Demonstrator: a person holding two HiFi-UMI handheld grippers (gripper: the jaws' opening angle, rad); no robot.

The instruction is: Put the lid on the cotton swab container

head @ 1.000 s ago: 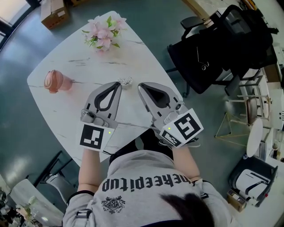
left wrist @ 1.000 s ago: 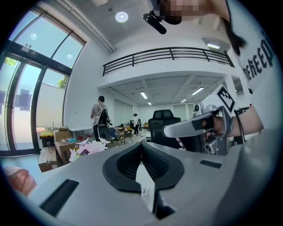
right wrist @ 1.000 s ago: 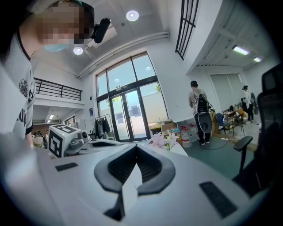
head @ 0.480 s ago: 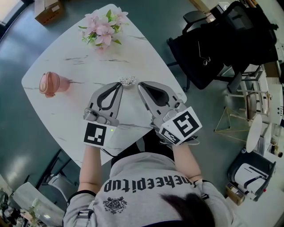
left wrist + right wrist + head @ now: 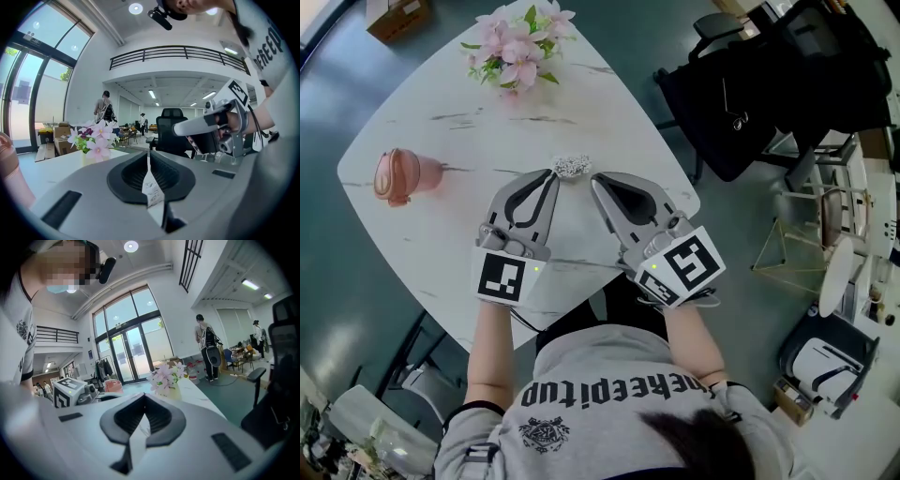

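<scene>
White marble-look table (image 5: 609,103). Head view: left gripper (image 5: 550,175), right gripper (image 5: 594,179) lower than second ago, reach beginning; glittery round container (image 5: 572,167) just beyond tips, between them; lid not spotted. Left gripper view: my ribbed black pads (image 5: 133,174) pressed together, empty. Right gripper view: same, nothing held.

left claw (image 5: 550,174), right claw (image 5: 595,178), both apparently sunk nearer the table (image 5: 581,94)

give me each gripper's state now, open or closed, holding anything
left gripper: jaws closed, holding nothing
right gripper: jaws closed, holding nothing
</scene>
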